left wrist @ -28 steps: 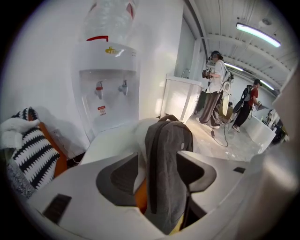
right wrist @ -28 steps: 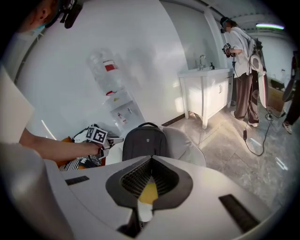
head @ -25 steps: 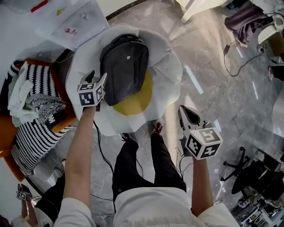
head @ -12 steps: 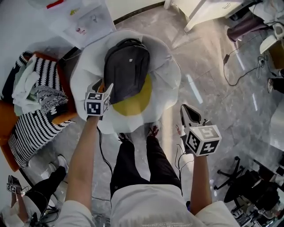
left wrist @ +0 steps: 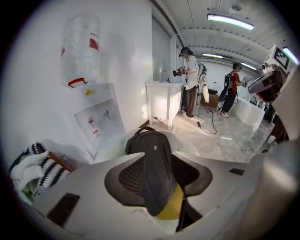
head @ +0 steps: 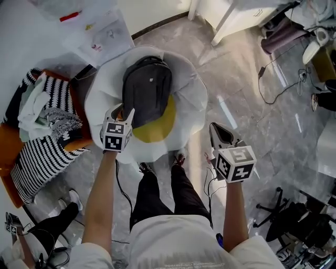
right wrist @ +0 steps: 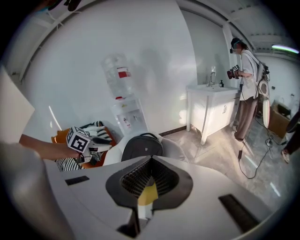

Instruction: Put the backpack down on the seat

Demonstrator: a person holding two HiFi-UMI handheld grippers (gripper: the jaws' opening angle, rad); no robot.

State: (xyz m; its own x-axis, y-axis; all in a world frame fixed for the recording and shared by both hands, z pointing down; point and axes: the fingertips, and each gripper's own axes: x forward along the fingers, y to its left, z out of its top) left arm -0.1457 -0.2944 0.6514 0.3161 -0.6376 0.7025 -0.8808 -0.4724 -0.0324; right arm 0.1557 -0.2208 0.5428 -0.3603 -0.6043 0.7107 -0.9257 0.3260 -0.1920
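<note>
The dark grey backpack (head: 147, 89) lies flat on the seat (head: 189, 89), a white egg-shaped cushion with a yellow middle. My left gripper (head: 122, 110) hovers at the backpack's near left corner; its jaws are closing with a gap still between them and nothing gripped. In the left gripper view the backpack (left wrist: 152, 164) shows beyond that gap. My right gripper (head: 214, 127) hangs over the floor to the right of the seat, shut and empty. From the right gripper view I see the backpack (right wrist: 140, 146) and the left gripper (right wrist: 93, 140) beside it.
An orange chair piled with striped cloth (head: 42, 152) stands left of the seat. A water dispenser (head: 100, 31) is behind it, a white cabinet (head: 231, 10) at the back right. Cables (head: 273, 79) trail on the marble floor. Two people (left wrist: 190, 79) stand far off.
My left gripper has slid back along the backpack's left side toward its near corner, and its jaws have narrowed. The right gripper has hardly moved.
</note>
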